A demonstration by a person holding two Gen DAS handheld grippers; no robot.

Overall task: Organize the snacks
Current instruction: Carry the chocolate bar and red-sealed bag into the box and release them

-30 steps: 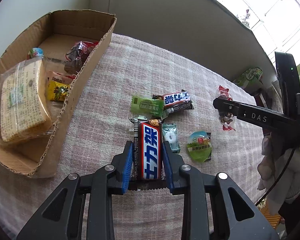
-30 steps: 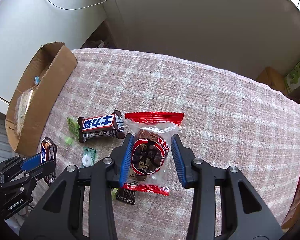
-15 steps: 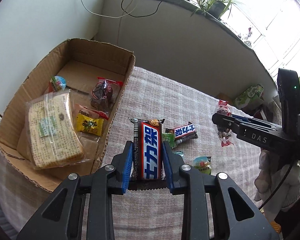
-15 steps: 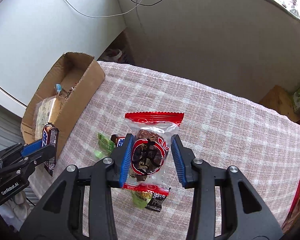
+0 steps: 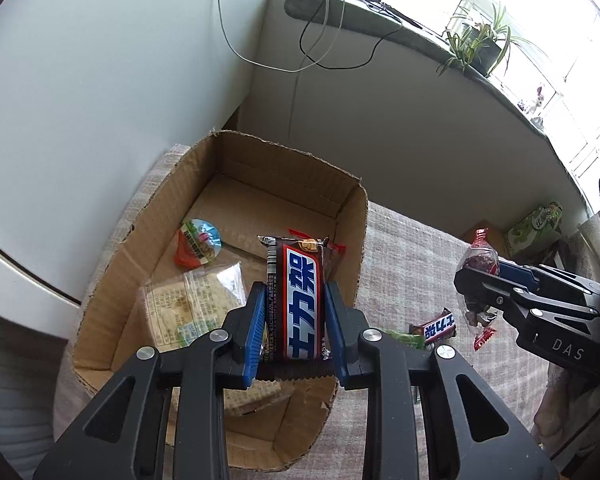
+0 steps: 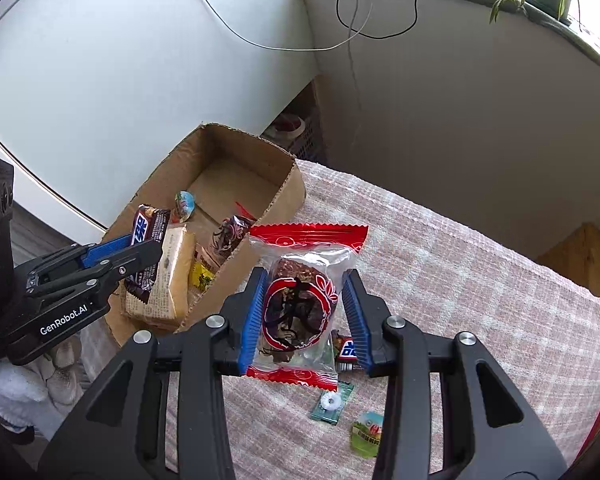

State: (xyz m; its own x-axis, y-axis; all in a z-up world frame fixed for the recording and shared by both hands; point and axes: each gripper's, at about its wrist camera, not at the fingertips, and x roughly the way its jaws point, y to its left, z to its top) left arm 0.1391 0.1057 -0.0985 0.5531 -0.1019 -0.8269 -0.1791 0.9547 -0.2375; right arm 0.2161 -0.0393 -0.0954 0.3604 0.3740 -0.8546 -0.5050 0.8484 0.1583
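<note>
Cardboard box (image 5: 352, 216) now lies beneath left gripper's (image 5: 296, 324) chocolate bar (image 5: 298, 300).

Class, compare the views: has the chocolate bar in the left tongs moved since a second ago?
Yes. The chocolate bar, clamped in the left tongs, has travelled from above the checked tablecloth leftward to hang over the cardboard box.

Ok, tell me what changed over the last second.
Both grippers lifted off the table and moved toward the cardboard box. The left gripper now holds its chocolate bar over the box; the right gripper carries the red-wrapped cake beside it. Both grips stayed shut; nothing released. The loose snacks stayed on the cloth.
</note>
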